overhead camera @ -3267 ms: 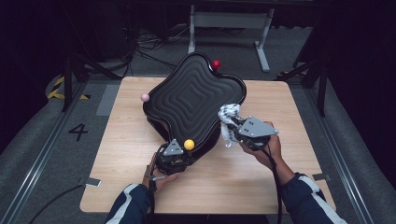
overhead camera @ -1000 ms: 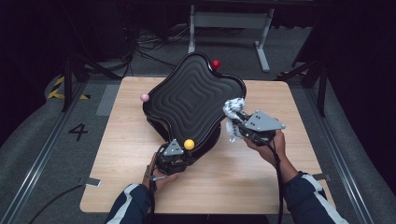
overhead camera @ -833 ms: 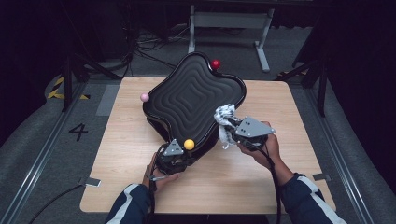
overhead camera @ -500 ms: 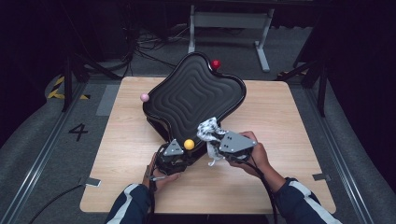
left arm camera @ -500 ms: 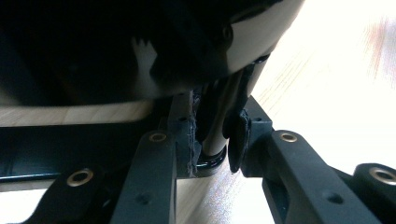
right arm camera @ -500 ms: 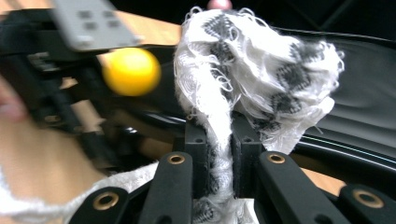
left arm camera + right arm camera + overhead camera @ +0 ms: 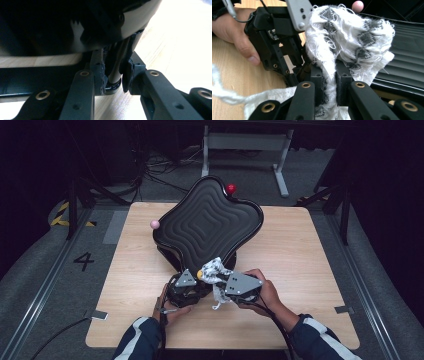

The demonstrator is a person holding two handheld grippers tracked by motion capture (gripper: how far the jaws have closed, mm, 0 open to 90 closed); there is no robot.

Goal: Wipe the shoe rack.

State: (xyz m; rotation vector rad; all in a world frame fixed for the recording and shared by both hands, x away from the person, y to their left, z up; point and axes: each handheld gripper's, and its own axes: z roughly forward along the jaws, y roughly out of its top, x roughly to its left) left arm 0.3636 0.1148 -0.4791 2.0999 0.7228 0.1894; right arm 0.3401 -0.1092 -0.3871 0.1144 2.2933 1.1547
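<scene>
A black, wavy-ribbed cushion-like board [image 7: 207, 227] stands tilted on the wooden table [image 7: 300, 250], with a pink ball [image 7: 155, 224], a red ball [image 7: 230, 189] and a yellow ball [image 7: 199, 275] at its corners. My left gripper [image 7: 191, 283] is at its front corner; in the left gripper view its jaws [image 7: 113, 77] are shut on a glossy black post [image 7: 115, 66] under the board. My right gripper [image 7: 219, 281] is shut on a white cloth with black pattern [image 7: 215, 267], pressed against the yellow ball. The cloth [image 7: 352, 37] bulges above the right gripper's jaws [image 7: 329, 82].
The left gripper's body [image 7: 277, 37] and the hand [image 7: 237, 32] holding it sit right beside the cloth. A loose cloth tail [image 7: 217, 297] hangs onto the table. Dark floor with cables and a metal stand [image 7: 245, 142] lies beyond the far edge.
My right gripper has carried the cloth left and slightly down, from the board's right edge to its front corner beside the left gripper. The left gripper has stayed put.
</scene>
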